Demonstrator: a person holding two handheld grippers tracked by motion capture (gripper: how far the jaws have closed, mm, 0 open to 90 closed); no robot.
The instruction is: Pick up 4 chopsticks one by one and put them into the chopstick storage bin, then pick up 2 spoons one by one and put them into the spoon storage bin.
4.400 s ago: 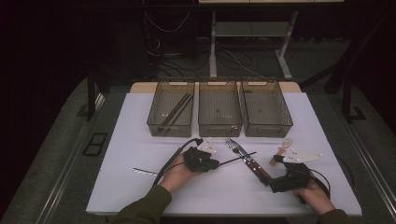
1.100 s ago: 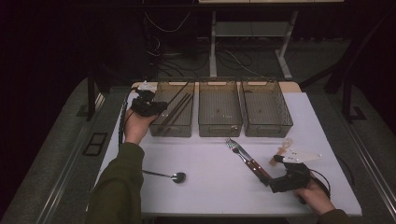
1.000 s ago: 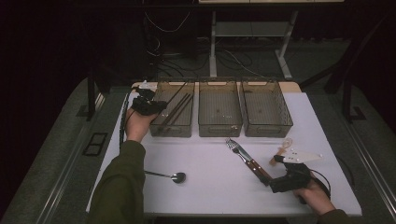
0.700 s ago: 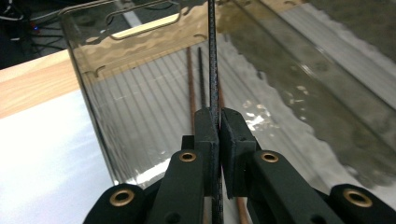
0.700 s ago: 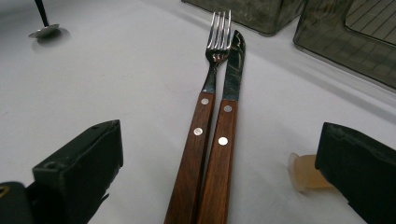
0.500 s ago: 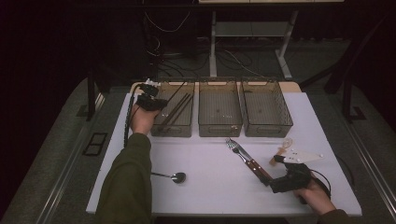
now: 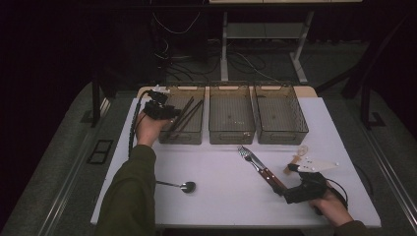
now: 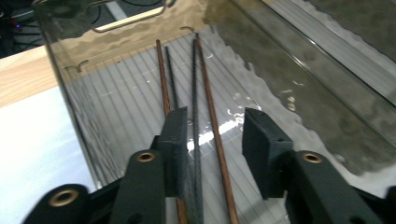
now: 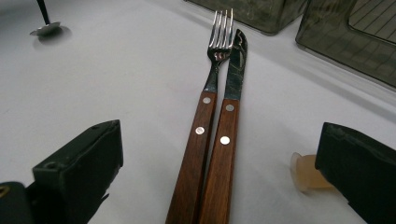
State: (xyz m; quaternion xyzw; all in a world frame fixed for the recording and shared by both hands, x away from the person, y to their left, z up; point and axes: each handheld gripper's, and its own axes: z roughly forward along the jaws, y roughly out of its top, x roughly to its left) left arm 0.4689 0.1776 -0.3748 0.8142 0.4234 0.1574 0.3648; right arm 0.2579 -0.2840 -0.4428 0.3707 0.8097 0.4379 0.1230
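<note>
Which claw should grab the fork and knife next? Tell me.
Right. The right claw sits open with the fork and knife handles between its jaws. The left claw is far off, over the left bin.

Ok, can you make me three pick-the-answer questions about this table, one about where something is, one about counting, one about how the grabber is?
1. Where are the chopsticks?
A in the left bin
B in the middle bin
C on the table
2. How many bins stand in the row?
A two
B three
C five
3. How is the left gripper?
A clamped on a spoon
B open above the chopsticks
C lying on the floor

A: the sticks lie in the leftmost bin.
B: three bins stand side by side.
B: its fingers stand apart, having just been opening, pressing nothing.
</note>
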